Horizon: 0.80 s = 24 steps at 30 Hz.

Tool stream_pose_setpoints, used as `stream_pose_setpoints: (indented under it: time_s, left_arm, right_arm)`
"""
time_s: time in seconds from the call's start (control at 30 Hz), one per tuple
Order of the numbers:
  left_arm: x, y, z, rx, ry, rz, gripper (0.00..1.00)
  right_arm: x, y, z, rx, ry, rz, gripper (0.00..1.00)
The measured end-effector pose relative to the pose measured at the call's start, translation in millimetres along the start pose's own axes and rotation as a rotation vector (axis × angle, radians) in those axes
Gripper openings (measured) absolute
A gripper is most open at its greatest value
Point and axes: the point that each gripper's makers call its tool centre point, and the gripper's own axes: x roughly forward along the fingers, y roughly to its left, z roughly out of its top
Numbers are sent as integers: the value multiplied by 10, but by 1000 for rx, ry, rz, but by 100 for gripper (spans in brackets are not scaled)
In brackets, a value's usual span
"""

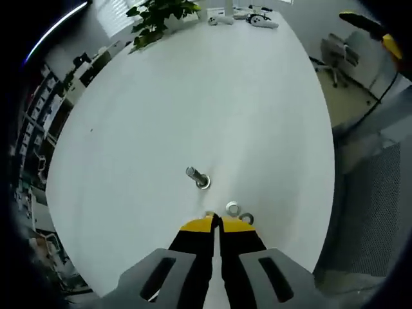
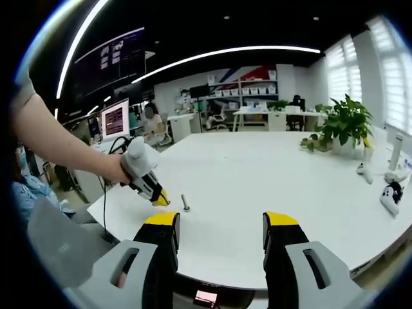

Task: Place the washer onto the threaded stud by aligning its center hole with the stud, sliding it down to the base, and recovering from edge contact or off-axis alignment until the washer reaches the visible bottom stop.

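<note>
Washers lying loose by my left tongs, stud standing free.

Two washers (image 1: 237, 212) are resting on the white surface (image 1: 193, 96) just beside the left tongs (image 1: 214, 222), whose tips are pressing together w/ nothing seen between; stud (image 1: 197, 177) is sitting near, upright-ish, bare. I'm judging pickup comes first: spread, pinch one washer by its rim, keep it level over the stud. Right tongs (image 2: 222, 225) are hanging spread near the surface edge; plenty of open room beyond, plant (image 1: 158, 16) far off.
</note>
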Motion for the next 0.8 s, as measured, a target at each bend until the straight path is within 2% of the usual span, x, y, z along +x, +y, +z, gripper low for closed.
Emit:
stream_pose_setpoints:
  time_s: [0.37, 0.8]
  left_arm:
    - [-137, 194, 322, 62, -66, 38, 0]
    - [-29, 172, 431, 118, -64, 16, 0]
  right_arm:
    - [7, 0, -3, -10, 3, -2, 55]
    - [1, -32, -18, -3, 9, -18, 55]
